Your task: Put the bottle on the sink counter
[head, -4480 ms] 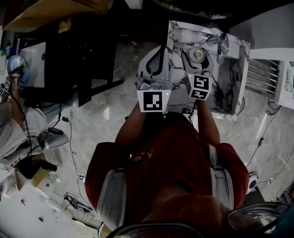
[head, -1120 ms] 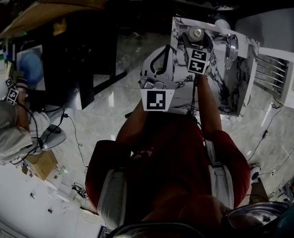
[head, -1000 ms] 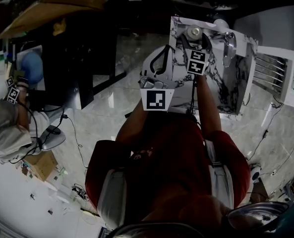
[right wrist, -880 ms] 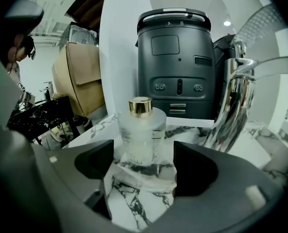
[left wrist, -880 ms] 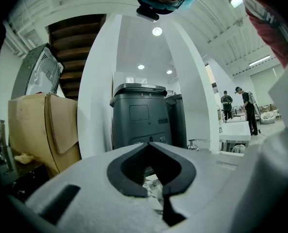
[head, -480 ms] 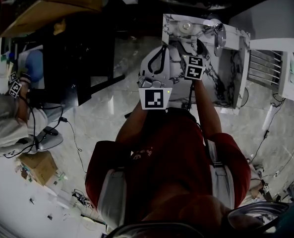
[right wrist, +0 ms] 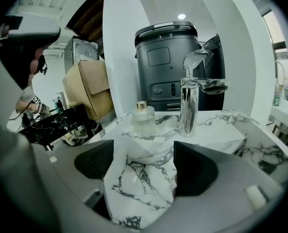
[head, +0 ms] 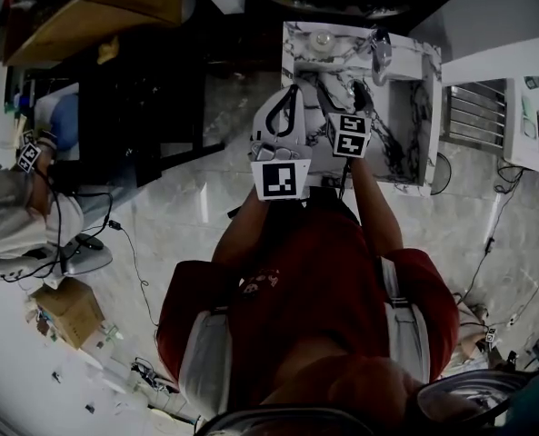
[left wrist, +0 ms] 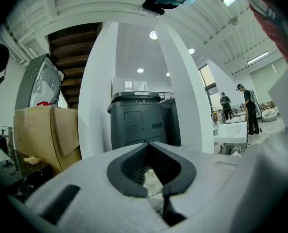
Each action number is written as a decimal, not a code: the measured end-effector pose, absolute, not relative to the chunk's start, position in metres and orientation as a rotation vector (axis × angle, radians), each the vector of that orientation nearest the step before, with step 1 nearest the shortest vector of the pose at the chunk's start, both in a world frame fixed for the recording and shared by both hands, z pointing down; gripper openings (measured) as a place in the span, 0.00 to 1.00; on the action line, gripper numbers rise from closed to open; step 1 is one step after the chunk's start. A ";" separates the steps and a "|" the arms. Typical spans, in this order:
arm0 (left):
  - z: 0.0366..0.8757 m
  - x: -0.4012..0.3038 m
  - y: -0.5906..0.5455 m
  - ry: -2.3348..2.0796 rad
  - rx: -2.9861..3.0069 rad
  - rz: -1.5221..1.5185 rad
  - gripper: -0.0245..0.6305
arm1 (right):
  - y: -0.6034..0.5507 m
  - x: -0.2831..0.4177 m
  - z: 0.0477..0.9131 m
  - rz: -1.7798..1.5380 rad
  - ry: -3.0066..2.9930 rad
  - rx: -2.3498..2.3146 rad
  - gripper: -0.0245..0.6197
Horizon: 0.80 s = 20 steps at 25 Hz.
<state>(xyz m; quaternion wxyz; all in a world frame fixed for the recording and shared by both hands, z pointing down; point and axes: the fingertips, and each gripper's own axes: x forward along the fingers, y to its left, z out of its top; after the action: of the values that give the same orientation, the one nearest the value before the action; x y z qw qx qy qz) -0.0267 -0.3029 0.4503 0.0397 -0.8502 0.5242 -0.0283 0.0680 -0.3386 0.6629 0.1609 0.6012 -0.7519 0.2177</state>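
The bottle [head: 322, 41] is small, clear glass with a gold cap, and stands upright on the far left corner of the marble sink counter [head: 298, 62]. In the right gripper view the bottle [right wrist: 144, 118] stands alone beside the chrome faucet [right wrist: 191, 103]. My right gripper [head: 340, 89] hangs over the counter a little short of the bottle. Its jaws are open with only marble [right wrist: 134, 188] showing between them, and the right gripper [right wrist: 144, 164] touches nothing. My left gripper [head: 289, 98] is held at the counter's left edge, and the left gripper [left wrist: 151, 171] is shut and holds nothing.
A dark grey bin [right wrist: 165, 57] stands behind the counter, with a cardboard box [right wrist: 93, 89] to its left. A black table [head: 133, 107] stands left of the sink. Another person [head: 14, 225] sits at far left. A white rack [head: 474, 116] is at the right. Cables [head: 128, 252] lie on the floor.
My right gripper carried the bottle to the counter's far left corner, let go of it, and has drawn back toward me. The left gripper has barely moved.
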 end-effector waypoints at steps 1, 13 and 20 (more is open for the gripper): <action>0.449 -0.024 -0.298 1.604 -2.601 -0.088 0.04 | -0.332 0.070 0.661 0.629 -2.149 1.718 0.64; 0.443 0.004 -0.249 1.623 -2.578 -0.053 0.04 | -0.262 0.098 0.631 0.653 -2.216 1.734 0.64; 0.446 0.026 -0.225 1.616 -2.592 -0.092 0.04 | -0.234 0.127 0.600 0.575 -2.253 1.792 0.64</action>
<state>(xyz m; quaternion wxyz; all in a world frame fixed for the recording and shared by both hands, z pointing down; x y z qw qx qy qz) 0.0263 -0.2246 0.4462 0.0429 -0.8475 0.5282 -0.0300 0.1268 -0.2336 0.6005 0.1028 0.6070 -0.7635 0.1950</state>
